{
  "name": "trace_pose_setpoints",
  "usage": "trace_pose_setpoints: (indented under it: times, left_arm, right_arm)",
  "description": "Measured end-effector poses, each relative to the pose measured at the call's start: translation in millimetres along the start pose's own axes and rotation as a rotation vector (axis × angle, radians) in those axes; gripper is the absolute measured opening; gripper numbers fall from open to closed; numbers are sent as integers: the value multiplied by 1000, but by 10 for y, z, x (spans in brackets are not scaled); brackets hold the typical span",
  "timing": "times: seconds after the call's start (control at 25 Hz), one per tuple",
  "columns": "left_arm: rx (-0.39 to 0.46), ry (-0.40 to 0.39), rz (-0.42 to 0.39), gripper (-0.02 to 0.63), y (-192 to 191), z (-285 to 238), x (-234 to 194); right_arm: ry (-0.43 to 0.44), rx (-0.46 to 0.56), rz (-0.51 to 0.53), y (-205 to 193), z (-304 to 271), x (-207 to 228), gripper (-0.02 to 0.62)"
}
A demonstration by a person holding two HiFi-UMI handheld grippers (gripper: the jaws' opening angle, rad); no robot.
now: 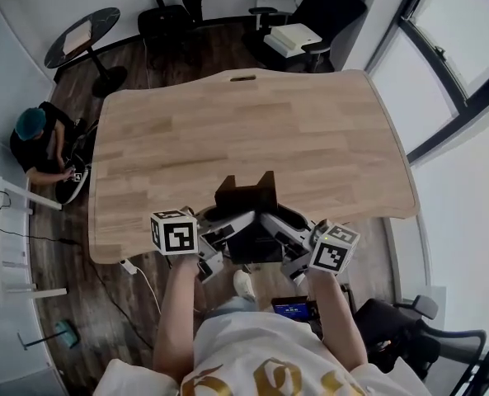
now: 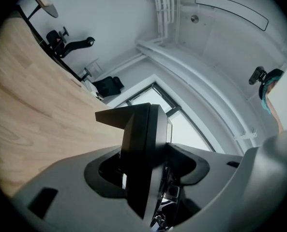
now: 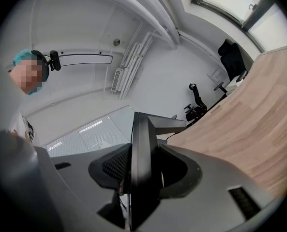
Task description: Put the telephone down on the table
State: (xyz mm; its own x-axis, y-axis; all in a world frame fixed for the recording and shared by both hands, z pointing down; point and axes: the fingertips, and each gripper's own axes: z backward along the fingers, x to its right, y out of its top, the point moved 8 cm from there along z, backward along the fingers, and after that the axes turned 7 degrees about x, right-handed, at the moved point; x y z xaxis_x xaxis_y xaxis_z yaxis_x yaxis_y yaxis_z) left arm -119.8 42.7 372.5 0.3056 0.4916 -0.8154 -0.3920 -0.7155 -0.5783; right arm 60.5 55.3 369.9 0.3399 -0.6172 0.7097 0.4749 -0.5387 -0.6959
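Open room at the table: the wooden table (image 1: 252,130) lies broad and bare from its near edge, just in front of the person holding the grippers, to the notched far edge. Its right corner runs close to the window (image 1: 454,64), while the left edge drops to dark plank floor (image 1: 87,320). There a second person (image 1: 38,139) crouches near the table's left corner. Two office chairs (image 1: 166,19) stand well back beyond the far edge, beside a round side table (image 1: 83,35), and a white shelf (image 1: 5,246) fills the lower left. Another chair (image 1: 425,337) sits behind the holder's right side.

At the near edge, the black telephone (image 1: 248,213) hangs between both tools. From the head view it overlaps the table's rim; whether it touches the wood cannot be told. The left gripper (image 1: 215,242) clamps one side of it and the right gripper (image 1: 293,250) the other, marker cubes facing up.

In the left gripper view the left gripper (image 2: 150,170) has its jaws set fairly wide and closed on the telephone (image 2: 143,134), which stands edge-on between them with the tabletop (image 2: 32,105) stretching clear alongside. The right gripper view shows the same: the right gripper (image 3: 145,170) pinches the telephone (image 3: 143,144) edge-on, with bare wood (image 3: 259,124) beside it.
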Motion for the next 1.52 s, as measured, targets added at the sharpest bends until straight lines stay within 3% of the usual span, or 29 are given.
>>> trace_pose_setpoints:
  times: [0.88,1.52]
  left_arm:
    - [-47,-46,-43,247,392,-267,-116]
    - [-79,-17,34,247,413,-682,-629]
  right_arm:
    - [5,41,4,281,-200,176,169]
    - [-35,8,-75,342,-268,826,167]
